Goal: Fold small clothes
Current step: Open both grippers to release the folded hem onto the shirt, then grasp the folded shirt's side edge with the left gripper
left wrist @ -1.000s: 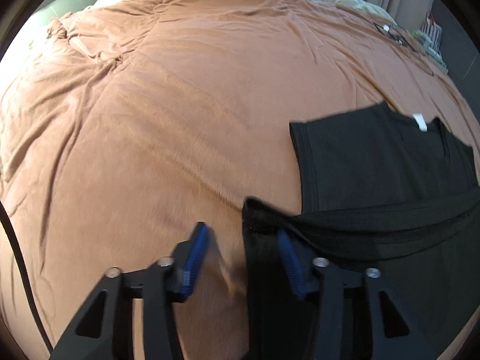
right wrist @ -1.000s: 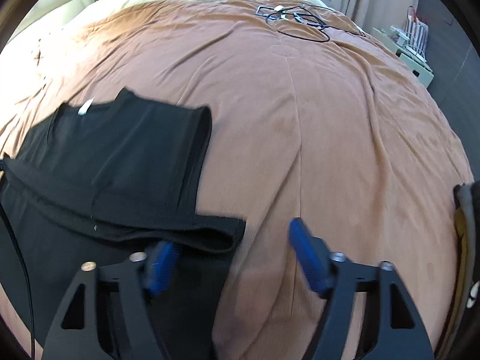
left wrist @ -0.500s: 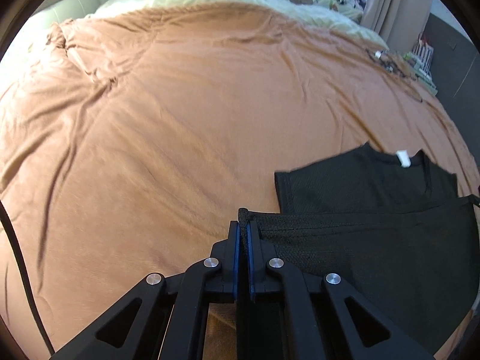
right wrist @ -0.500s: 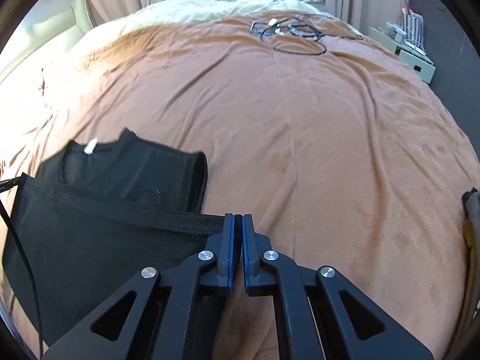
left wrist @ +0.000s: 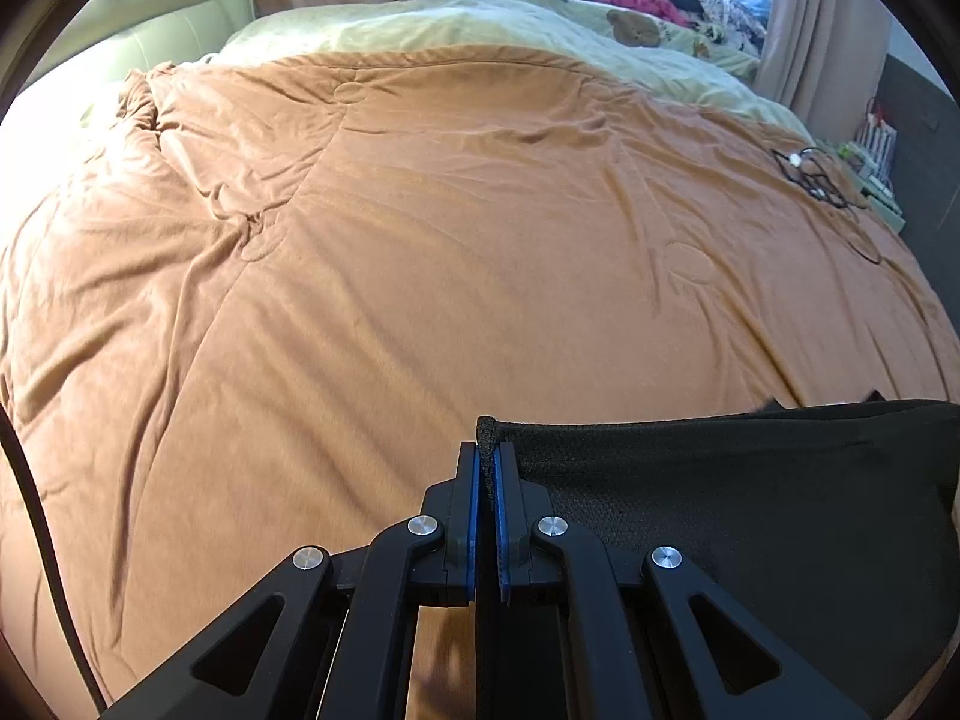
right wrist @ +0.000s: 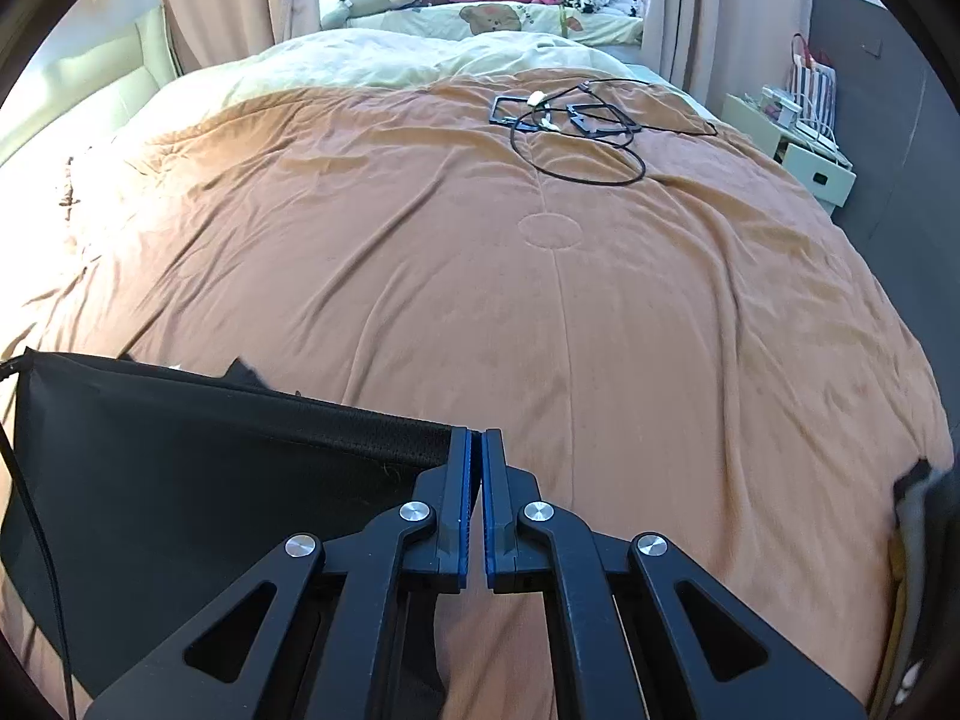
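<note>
A black garment (left wrist: 750,510) is held taut above the orange bedspread (left wrist: 450,270), clamped by the left gripper (left wrist: 485,468) and right gripper (right wrist: 474,456), with black cables (right wrist: 576,132) lying beyond.

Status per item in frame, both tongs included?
Left tongs: shut on the black garment's hem corner.
Right tongs: shut on the opposite hem corner.
Black garment: hem lifted, stretched taut between both tongs.
Orange duvet: spread over the bed, lightly wrinkled.
Black cables: loosely coiled on the duvet's far side.
Curtains: drawn aside, window uncovered.
</note>
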